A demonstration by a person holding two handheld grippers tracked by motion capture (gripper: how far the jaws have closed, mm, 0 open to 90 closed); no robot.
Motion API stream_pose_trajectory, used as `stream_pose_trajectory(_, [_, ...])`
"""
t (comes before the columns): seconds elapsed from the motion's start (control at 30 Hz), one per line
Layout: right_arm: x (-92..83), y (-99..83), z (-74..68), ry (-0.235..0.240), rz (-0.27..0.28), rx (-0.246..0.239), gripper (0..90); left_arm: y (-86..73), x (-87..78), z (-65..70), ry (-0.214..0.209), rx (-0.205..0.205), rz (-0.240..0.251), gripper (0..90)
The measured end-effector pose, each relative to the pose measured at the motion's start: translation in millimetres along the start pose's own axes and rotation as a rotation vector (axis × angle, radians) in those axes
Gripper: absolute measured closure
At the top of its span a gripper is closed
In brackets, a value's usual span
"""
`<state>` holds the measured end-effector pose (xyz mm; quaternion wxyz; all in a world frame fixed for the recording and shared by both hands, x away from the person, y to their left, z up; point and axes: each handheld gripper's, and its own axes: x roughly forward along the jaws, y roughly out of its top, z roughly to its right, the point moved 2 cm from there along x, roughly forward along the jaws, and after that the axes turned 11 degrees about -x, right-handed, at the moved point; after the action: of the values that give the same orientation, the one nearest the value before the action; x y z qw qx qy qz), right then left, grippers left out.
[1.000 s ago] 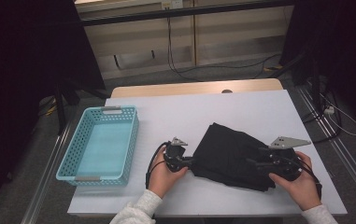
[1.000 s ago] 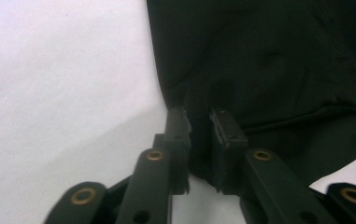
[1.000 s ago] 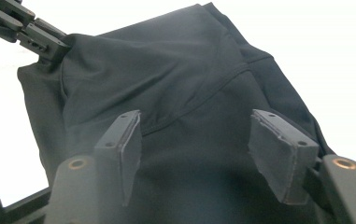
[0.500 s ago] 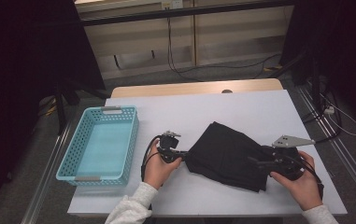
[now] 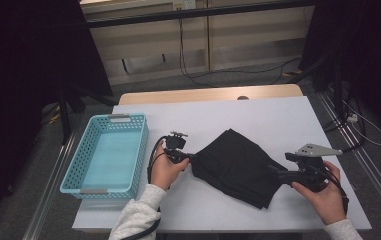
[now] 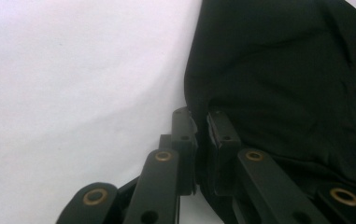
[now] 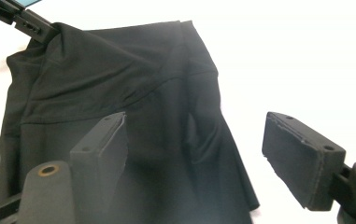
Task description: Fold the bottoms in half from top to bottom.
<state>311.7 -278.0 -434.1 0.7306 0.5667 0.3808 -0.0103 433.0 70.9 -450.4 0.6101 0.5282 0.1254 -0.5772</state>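
Black cloth [image 5: 238, 167], folded and creased, spread flat across white surface [image 5: 278, 115], one corner lifted slightly at its left end.

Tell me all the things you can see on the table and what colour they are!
table: one, white top with a wooden strip at the far edge, in the middle of the high view.
basket: one, light blue, with nothing in it, on the left part of the table.
black cloth: one, black, folded, lying on the table to the right of the basket.
cables: a few, black, on the floor behind the table.
left tool: one, black, shut on the left corner of the black cloth.
right tool: one, black, at the right end of the black cloth; its jaws have just been opening, with the cloth lying below them.
hands: two, left and right, each holding a tool.
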Motion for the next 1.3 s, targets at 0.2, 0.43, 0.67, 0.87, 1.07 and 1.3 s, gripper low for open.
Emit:
stream_pose_trajectory(0.2, [3.3, -1.4, -0.8, 0.002, -0.009, -0.006, 20.4, 9.6, -0.9, -4.3, 0.026, 0.0, -0.007, 83.4])
stream_pose_trajectory(0.43, [6.1, -1.3, -3.3, 0.011, -0.017, -0.014, 20.1, 25.4, -4.2, -12.2, 0.067, -0.008, 0.001, 83.4])
stream_pose_trajectory(0.67, [9.3, -1.3, -5.3, 0.018, -0.021, -0.021, 20.0, 37.6, -3.4, -24.1, 0.085, -0.041, 0.018, 83.2])
stream_pose_trajectory(0.87, [10.8, -0.7, -7.1, 0.024, -0.023, -0.024, 20.1, 39.0, -7.4, -28.1, 0.102, -0.035, 0.081, 68.3])
stream_pose_trajectory(1.07, [11.4, -0.8, -8.4, 0.028, -0.028, -0.026, 20.1, 21.8, -12.8, -33.6, 0.114, -0.054, 0.106, 38.5])
stream_pose_trajectory(1.3, [12.2, -0.2, -10.3, 0.029, -0.028, -0.032, 20.1, -2.0, -4.9, -34.9, 0.136, -0.046, 0.102, 35.7])
